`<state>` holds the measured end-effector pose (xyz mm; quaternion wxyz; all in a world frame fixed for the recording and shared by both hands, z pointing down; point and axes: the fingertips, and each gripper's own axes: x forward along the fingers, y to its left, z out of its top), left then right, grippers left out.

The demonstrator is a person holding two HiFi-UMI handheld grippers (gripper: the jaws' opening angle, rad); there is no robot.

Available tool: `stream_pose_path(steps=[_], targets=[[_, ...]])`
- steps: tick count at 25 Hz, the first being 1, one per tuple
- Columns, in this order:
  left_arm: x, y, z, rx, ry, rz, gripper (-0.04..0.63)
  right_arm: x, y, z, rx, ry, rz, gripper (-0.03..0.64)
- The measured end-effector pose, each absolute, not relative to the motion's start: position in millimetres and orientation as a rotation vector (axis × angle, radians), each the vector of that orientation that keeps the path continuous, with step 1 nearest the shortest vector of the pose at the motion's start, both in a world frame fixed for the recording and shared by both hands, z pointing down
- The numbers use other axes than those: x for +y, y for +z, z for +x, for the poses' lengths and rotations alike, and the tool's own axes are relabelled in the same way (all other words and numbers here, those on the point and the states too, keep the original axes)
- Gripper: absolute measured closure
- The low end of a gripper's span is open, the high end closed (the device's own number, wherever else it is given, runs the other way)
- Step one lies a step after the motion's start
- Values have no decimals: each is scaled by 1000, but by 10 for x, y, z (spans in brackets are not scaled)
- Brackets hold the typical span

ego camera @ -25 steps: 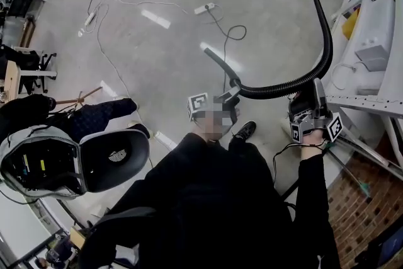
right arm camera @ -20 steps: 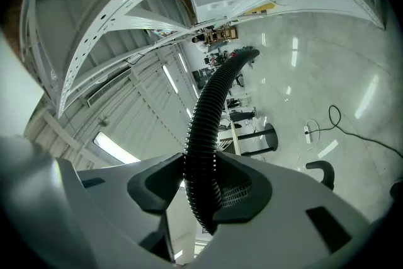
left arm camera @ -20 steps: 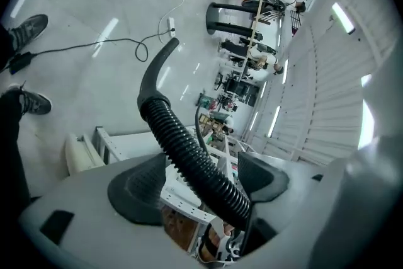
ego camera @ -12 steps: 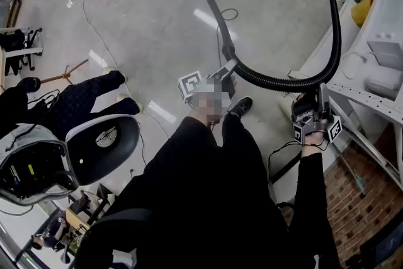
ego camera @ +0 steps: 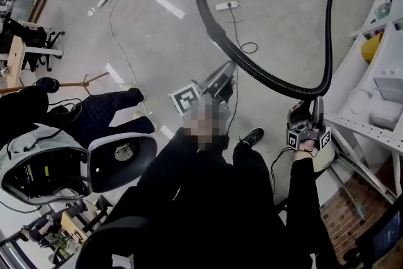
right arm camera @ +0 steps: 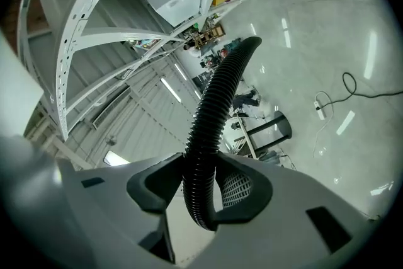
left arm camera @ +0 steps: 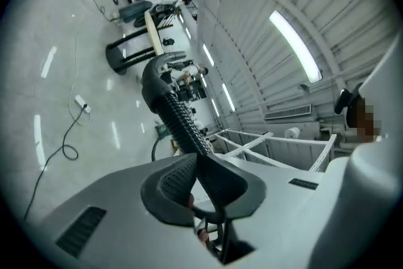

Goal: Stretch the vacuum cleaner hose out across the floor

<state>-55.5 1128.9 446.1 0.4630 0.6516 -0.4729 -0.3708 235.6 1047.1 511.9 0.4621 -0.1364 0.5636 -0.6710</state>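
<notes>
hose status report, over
Left gripper shut on hose. Right gripper shut on it too. Hose curved in a U, not yet straight. Power strip and cords on floor ahead.

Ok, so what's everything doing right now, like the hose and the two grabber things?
hose: curved, held up by both grippers, not laid out straight on the floor yet.
left gripper: jaws have just closed, shut on the hose.
right gripper: shut on the hose.
power strip: lying flat on the floor, cord trailing from it.
</notes>
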Motion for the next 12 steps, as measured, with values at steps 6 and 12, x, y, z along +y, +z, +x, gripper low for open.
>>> stream_pose_path(steps=[6,12], targets=[[11542,5159,-267,-873,-1055,1284,310,10483,5103,2155,1485,-1675,-399,454],[11778,5719,341,-817,-912,1117,298,10548,5420,2452,1528,-1711,-591,456]])
